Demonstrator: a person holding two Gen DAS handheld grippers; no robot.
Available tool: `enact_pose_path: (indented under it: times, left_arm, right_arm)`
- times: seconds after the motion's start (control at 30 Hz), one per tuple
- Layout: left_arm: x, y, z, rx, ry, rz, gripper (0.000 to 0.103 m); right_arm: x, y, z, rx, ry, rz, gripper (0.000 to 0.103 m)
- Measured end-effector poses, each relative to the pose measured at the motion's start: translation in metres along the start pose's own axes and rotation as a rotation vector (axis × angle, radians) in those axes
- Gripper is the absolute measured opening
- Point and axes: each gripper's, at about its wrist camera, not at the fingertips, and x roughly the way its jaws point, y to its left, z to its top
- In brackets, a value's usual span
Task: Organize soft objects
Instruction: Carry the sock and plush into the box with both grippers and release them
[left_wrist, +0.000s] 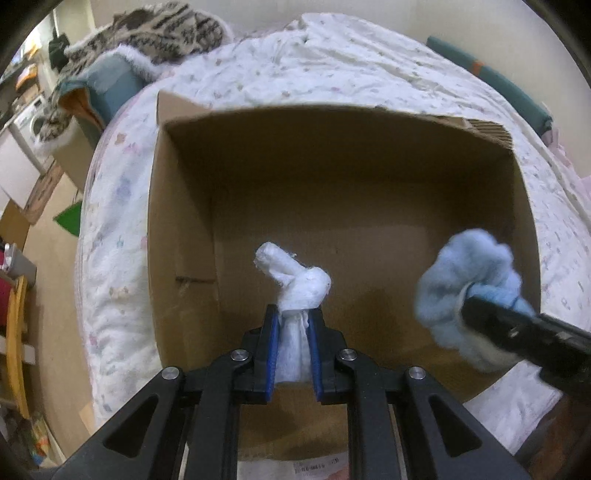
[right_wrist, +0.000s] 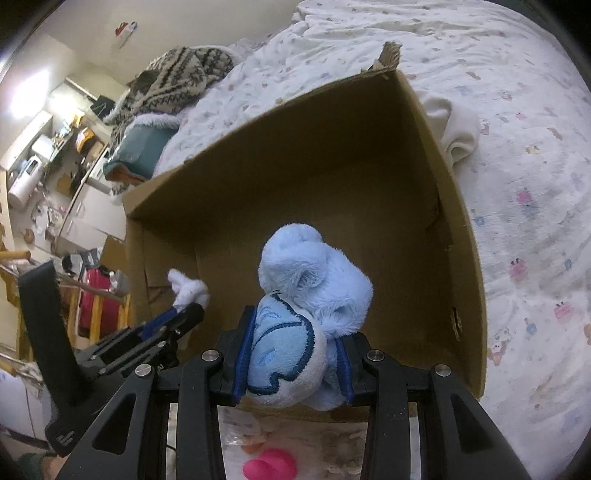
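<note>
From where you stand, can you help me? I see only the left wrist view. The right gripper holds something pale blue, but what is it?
Observer: A blue plush toy with a stitched dark-blue outline, clamped in the right gripper.
Operator: Is something lying beside the box on its right side?
Observer: Yes, a cream cloth sits bunched against the cardboard box outer wall.
Operator: Anything below the near edge?
Observer: A pink object, partly hidden.
</note>
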Motion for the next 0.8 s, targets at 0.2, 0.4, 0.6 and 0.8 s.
enact_pose_path:
  times: [0.2,0.4,0.6,0.8]
  left_arm:
    - [-0.004,0.001,0.000,-0.003,-0.046,0.015,0.014]
    - [0.003,0.005,-0.002,-0.013,-0.019,-0.007,0.014]
    - [0.017,0.004,0.004,-0.019,0.064,-0.029,0.015]
    - [0.019,-0.007,0.000,0.036,0.067,-0.006,0.015]
  right_arm:
    - [0.014,-0.006,-0.004,0.010,0.041,-0.032,0.040]
    - [0.022,-0.005,-0.004,-0.002,0.051,-0.061,0.041]
    - [0.028,-0.008,-0.001,0.002,0.066,-0.060,0.041]
    - [0.034,-0.006,0.001,0.007,0.076,-0.064,0.043]
